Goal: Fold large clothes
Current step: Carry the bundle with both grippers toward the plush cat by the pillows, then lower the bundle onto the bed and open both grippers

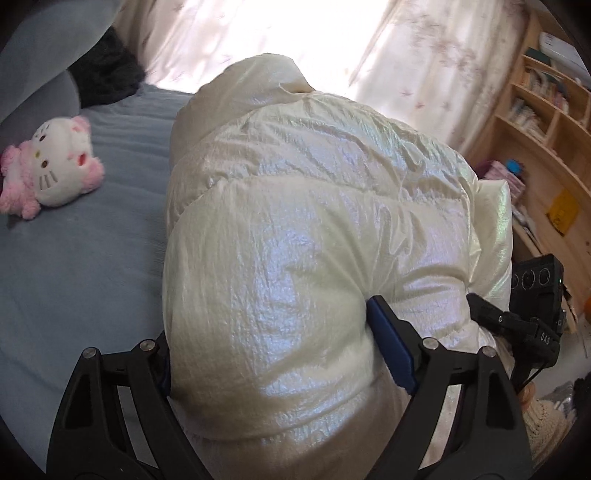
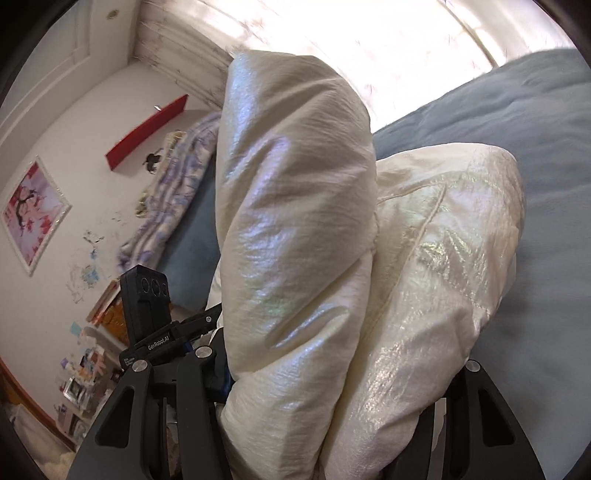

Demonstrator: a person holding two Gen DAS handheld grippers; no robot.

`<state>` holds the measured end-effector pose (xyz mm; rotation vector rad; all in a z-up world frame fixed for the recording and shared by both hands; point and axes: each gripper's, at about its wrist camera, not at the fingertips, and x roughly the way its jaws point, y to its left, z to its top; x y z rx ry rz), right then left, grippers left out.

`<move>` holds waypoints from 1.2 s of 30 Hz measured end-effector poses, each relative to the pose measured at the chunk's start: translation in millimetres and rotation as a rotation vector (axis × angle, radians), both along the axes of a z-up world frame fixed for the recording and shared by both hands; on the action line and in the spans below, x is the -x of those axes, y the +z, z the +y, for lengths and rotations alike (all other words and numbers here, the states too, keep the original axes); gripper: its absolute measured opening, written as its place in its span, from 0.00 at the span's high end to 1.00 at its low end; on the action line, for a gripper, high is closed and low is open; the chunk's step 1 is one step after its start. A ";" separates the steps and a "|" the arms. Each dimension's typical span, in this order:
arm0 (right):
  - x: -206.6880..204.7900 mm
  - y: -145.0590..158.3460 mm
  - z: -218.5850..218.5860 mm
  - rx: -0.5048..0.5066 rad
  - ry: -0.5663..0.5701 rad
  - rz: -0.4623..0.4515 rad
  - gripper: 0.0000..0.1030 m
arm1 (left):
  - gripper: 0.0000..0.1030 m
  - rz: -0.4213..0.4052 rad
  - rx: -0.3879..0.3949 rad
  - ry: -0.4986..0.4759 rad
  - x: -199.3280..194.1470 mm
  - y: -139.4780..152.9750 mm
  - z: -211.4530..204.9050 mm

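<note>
A puffy cream jacket (image 1: 314, 221) with a pearly sheen is bunched up over the blue bed sheet (image 1: 74, 258). My left gripper (image 1: 277, 354) is shut on its thick lower fold, and the blue pad (image 1: 391, 347) presses into the fabric. In the right wrist view the jacket (image 2: 295, 221) rises as two padded rolls. My right gripper (image 2: 340, 380) is shut on their base, with its fingertips buried in the cloth. The two grippers stand close side by side. The right one's black camera housing (image 1: 535, 277) shows at the jacket's right edge, and the left one's housing (image 2: 147, 291) shows at the jacket's left.
A pink and white plush cat (image 1: 55, 166) lies on the bed to the left. A wooden bookshelf (image 1: 546, 122) stands on the right, and bright curtains (image 1: 258, 33) hang behind. A purple patterned blanket (image 2: 173, 184) lies along the white wall, near a red shelf (image 2: 147, 129).
</note>
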<state>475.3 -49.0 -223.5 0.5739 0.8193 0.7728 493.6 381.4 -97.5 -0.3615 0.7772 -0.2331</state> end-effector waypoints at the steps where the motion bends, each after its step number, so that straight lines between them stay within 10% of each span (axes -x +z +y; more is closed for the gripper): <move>1: -9.5 -14.3 7.7 -0.003 -0.004 0.019 0.47 | 0.19 0.014 -0.005 0.009 -12.5 -12.7 15.0; 7: -30.3 -92.9 29.5 0.010 -0.044 0.083 0.41 | 0.16 0.098 0.048 0.061 -37.6 -91.4 87.7; 14: -36.0 -144.0 2.5 0.032 -0.062 0.091 0.23 | 0.00 0.061 0.086 0.104 -28.4 -118.1 120.9; 21: -25.8 -119.2 -42.5 0.116 -0.059 0.161 0.02 | 0.00 0.063 -0.081 0.148 -6.2 -93.3 98.7; 36: 86.9 -24.0 -136.0 0.263 -0.048 0.122 0.02 | 0.00 0.041 -0.256 0.152 131.4 11.3 -9.5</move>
